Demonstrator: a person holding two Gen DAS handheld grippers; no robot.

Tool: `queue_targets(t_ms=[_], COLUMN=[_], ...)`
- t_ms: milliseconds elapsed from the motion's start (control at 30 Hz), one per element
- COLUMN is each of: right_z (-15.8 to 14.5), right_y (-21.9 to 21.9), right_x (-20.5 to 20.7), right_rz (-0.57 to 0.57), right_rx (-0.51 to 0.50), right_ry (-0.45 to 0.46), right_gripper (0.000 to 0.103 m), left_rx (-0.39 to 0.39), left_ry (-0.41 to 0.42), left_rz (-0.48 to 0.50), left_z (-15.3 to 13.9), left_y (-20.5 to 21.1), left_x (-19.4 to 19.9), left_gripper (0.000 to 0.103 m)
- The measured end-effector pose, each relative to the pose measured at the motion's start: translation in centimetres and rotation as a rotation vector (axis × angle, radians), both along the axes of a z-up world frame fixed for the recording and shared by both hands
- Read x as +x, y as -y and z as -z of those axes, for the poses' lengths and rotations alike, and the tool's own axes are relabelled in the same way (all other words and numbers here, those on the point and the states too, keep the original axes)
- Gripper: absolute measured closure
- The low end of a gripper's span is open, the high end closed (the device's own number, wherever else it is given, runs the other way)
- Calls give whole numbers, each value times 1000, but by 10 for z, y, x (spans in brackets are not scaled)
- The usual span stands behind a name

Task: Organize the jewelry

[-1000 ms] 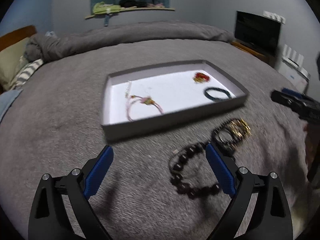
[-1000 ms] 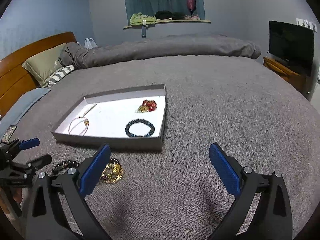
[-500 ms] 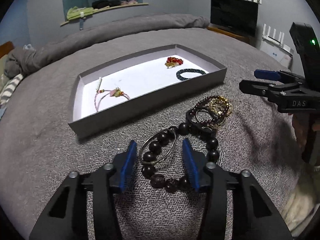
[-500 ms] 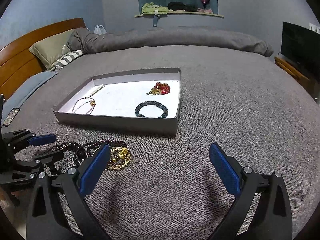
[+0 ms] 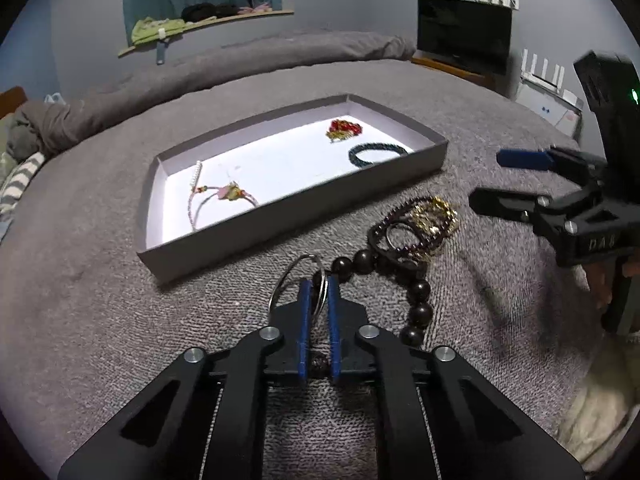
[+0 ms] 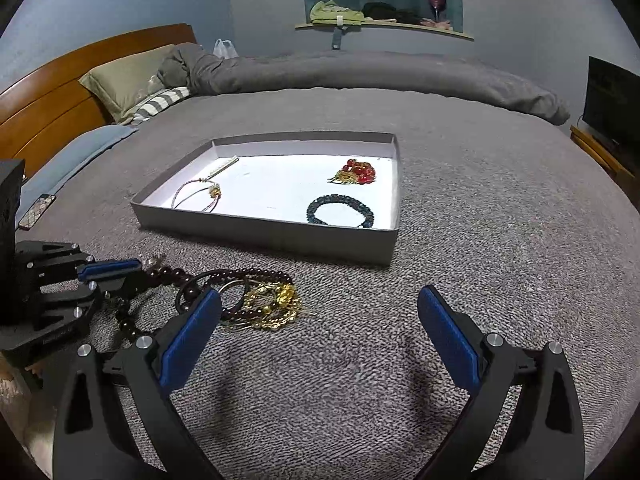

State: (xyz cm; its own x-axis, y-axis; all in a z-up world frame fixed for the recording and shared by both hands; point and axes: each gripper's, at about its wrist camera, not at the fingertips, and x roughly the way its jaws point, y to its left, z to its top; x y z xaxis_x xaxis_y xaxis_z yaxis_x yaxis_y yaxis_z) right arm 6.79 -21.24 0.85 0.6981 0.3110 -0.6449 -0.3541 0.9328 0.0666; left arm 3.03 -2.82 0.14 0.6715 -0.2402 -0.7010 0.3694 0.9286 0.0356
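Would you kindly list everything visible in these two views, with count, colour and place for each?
Tray: one, grey walls, white floor, on the bed.
Cord bracelet: one, pink, tray's left part.
Red bead piece: one, red and gold, tray's far right.
Dark bracelet: one, blue-black, tray's near right.
Gold chain: one, gold, on the cover before the tray.
Small-bead strand: one, dark maroon, tangled with the gold chain.
Large-bead bracelet: one, dark brown, beside the left gripper.
Metal ring: one, silver.
Bed cover: one, grey.
Television: one, black, by the wall.
Left gripper: shut on the metal ring.
Right gripper: open, empty.
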Motion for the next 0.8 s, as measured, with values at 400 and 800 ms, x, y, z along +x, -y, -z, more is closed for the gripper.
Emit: queue_targets(t_ms=[400, 800], right_z=[6, 11], right_y=[5, -22], right_x=[11, 28], right_rz=[15, -27], right_rx=[40, 39], right_ry=[-55, -111], right_gripper=[69, 81], left_rx=[-83, -98], left_ry=[39, 31], left_rz=[-123, -133], left_z=[-16, -15], left_y=[-37, -44], left_x=[10, 15], left_gripper=[99, 99])
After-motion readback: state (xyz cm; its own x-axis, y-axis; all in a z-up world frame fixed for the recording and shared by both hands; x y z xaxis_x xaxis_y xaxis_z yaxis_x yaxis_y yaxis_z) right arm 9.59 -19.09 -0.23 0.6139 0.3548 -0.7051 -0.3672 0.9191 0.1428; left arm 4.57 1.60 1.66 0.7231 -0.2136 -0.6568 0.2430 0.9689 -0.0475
